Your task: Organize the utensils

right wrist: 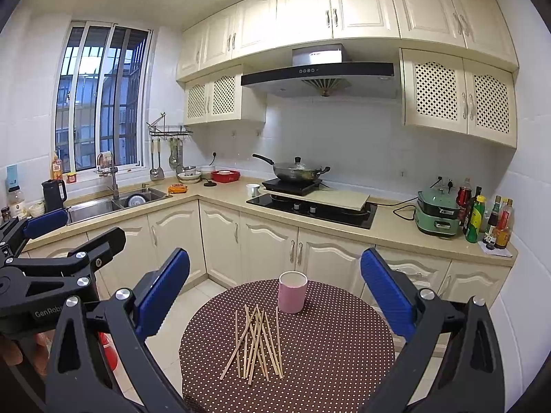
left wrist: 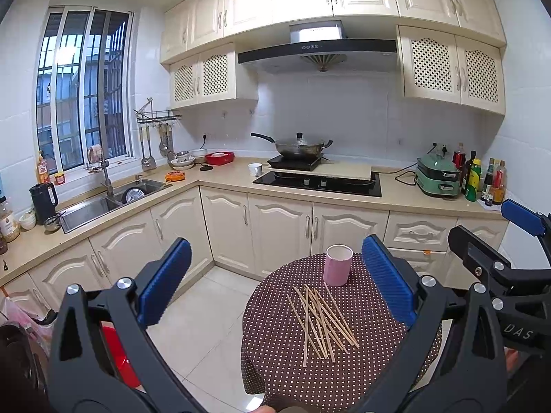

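Note:
Several wooden chopsticks lie in a loose pile on a round table with a brown dotted cloth. A pink cup stands upright just behind them. My left gripper is open and empty, held above and short of the table. The right gripper shows at the right edge. In the right wrist view the chopsticks, the cup and the table lie ahead. My right gripper is open and empty above the table's near side. The left gripper shows at the left.
Cream floor cabinets and a beige counter run behind the table. On it are a sink, a hob with a wok, a green cooker and bottles. A red object sits on the tiled floor at left.

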Available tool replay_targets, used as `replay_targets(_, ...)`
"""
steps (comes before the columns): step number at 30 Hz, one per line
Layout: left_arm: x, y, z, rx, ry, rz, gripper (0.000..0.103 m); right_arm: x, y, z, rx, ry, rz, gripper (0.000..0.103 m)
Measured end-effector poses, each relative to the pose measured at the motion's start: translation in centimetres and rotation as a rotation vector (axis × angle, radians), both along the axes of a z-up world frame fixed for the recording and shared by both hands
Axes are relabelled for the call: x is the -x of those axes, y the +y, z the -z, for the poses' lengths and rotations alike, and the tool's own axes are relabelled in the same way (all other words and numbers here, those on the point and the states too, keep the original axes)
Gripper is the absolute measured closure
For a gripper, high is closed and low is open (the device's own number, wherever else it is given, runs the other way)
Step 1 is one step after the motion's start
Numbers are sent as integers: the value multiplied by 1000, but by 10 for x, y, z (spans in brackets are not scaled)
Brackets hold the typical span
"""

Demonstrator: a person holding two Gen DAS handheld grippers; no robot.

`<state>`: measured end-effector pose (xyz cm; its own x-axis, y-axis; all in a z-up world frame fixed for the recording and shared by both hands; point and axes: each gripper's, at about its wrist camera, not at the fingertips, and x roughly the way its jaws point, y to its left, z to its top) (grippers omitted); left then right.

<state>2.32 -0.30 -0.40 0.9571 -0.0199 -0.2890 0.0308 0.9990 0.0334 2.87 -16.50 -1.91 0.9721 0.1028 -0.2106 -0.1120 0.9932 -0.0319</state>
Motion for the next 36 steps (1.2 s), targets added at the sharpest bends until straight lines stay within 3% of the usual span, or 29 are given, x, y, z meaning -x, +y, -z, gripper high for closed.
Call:
replay_targets(10, -46, -9, 17, 22, 3, -23, 6, -52, -3, 20, 26, 57, -23, 8)
replay_targets(19, -133, -26, 41, -7, 99, -43, 6, -140, -20, 48, 22, 159, -70, 8)
replay_targets(25, -205, -35, 83, -3, 252, -39, 6, -205, -32, 80, 36, 271, -103, 8)
replay_targets(29, -251, -39, 134, 1, 422, -40, 6, -247, -38, 114, 34, 391, -135, 8)
replay_targets(36, -301, -40, 232, 21, 716, -63, 18, -302, -43, 179, 43, 630, -180, 30)
